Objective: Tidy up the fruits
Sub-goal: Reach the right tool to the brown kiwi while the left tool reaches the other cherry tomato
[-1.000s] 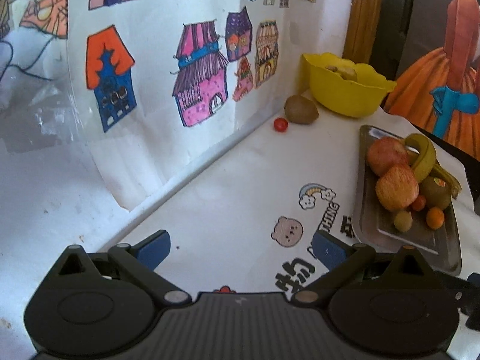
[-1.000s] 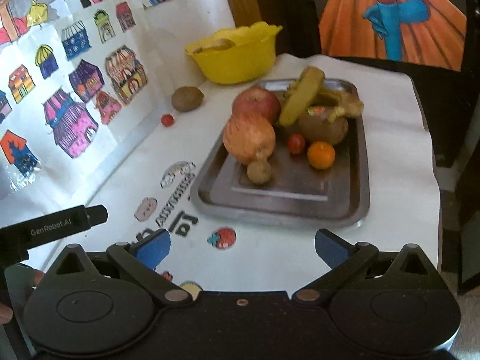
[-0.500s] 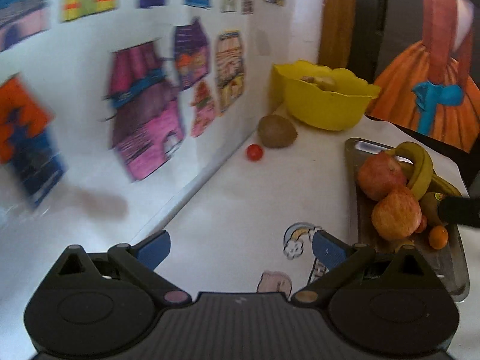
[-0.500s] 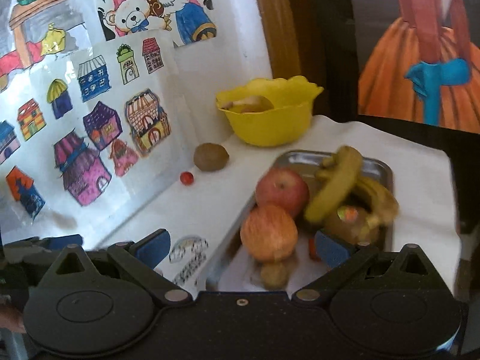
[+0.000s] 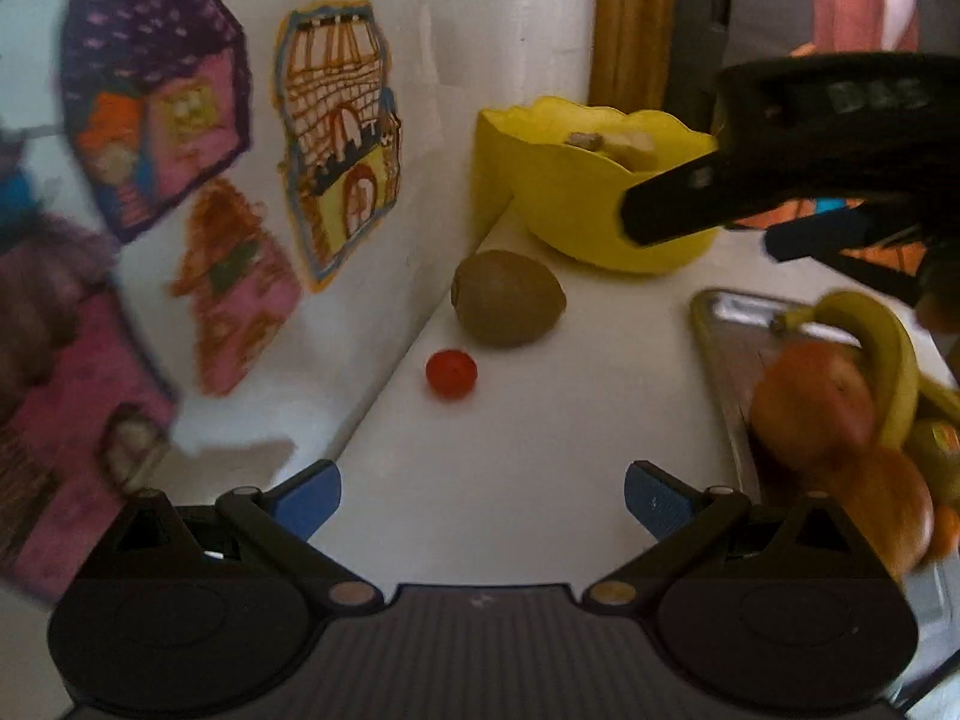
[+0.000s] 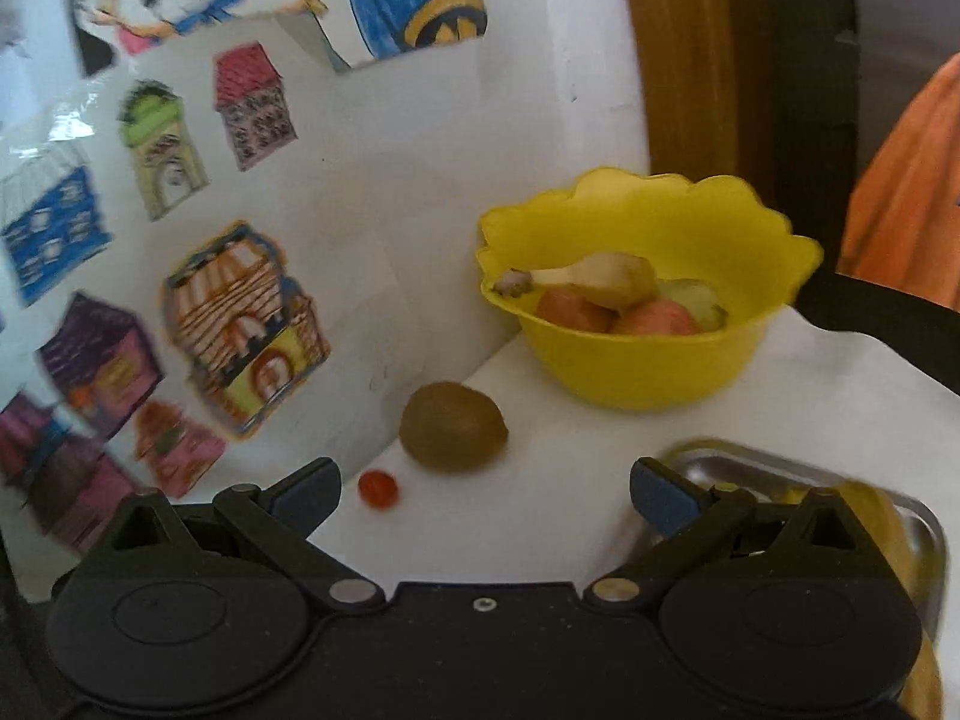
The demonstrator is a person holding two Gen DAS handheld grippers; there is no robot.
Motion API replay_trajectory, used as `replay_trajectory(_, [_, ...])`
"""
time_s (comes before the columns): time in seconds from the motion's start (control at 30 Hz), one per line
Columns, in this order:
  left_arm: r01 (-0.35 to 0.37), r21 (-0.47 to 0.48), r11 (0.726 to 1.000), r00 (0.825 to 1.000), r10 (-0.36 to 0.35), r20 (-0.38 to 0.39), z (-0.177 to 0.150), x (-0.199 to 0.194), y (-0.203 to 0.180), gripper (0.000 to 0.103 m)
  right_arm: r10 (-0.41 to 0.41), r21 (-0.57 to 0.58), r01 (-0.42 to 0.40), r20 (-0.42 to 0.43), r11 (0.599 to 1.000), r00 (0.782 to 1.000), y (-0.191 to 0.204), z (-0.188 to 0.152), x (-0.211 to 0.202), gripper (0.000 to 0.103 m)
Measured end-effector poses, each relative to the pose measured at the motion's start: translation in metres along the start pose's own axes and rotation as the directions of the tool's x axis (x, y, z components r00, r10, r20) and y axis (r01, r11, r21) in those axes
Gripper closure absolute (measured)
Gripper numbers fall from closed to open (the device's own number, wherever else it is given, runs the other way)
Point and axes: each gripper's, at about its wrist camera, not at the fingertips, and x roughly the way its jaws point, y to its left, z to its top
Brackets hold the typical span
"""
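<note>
My left tool (image 5: pixel 483 495) is spread wide with nothing between its blue pads, held low over the white table (image 5: pixel 540 450). My right tool (image 6: pixel 486 495) is likewise spread and empty; in the left view its black body crosses in front of the bowl, above and to the right.

Nearest loose item: a small red tomato (image 5: pixel 451 373) on the table, straight ahead of the left tool and slightly left of centre, close to the wall. Just beyond it, apart from it, lies the kiwi (image 5: pixel 507 298), on its side, long axis running roughly left to right across my line of approach, its narrow tip to the right. From the right tool the kiwi (image 6: pixel 453 427) sits ahead and a little left of centre, the tomato (image 6: pixel 378 488) just beside the left pad.

To the right, the metal tray (image 5: pixel 717 324) holds apples and a banana (image 5: pixel 882 354), blurred. Furthest back, the yellow bowl (image 6: pixel 636 372) stands in the corner, already containing several fruits.

Assessment: the two strays lie outside both tray and bowl. The left tool appears better lined up on them; the right sits higher and nearer the bowl. For the kiwi, pads closing across its short width would suit, which means turning the wrist or approaching end-on. Risk: either round fruit may roll toward the wall if nudged.
</note>
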Motion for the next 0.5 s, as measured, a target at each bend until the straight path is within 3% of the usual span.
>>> replay_trajectory(0.2, [0.009, -0.033, 0.999, 1.0, -0.01, -0.013, 0.011, 0.024, -0.004, 0.001, -0.015, 0.003, 0.015, -0.035, 1.0, 0.999, -0.004, 0.014, 0.043, 0.001])
replay_trajectory(0.5, [0.018, -0.048, 0.999, 1.0, -0.018, -0.002, 0.014, 0.051, -0.009, 0.002, 0.01, 0.001, -0.009, -0.08, 1.0, 0.997, -0.011, 0.015, 0.077, 0.01])
